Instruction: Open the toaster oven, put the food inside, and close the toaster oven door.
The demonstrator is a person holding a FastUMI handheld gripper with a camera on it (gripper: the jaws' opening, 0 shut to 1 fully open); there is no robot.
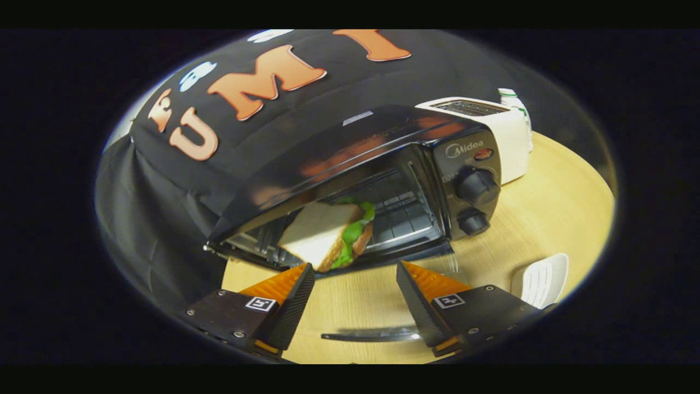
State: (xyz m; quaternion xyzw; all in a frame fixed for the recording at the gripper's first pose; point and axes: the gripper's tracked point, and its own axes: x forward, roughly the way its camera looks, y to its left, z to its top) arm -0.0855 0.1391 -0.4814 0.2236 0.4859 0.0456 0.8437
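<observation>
Fingers [306,284] are sitting spread wide at the bottom of the frame, the gripper [355,273] released and grasping nothing, with bare wooden table [547,219] showing in the gap between them. Just ahead of the left finger, near the centre, the sandwich [328,232] is lying tilted at the mouth of the toaster oven [383,164], white bread facing us, green filling peeking out along its right edge. The oven door [383,262] is hanging open, dropped down toward the fingers. Over at lower right, a white spatula [541,282] is resting on the table. Further back, at upper right, a white toaster [492,126] is standing behind the oven.
</observation>
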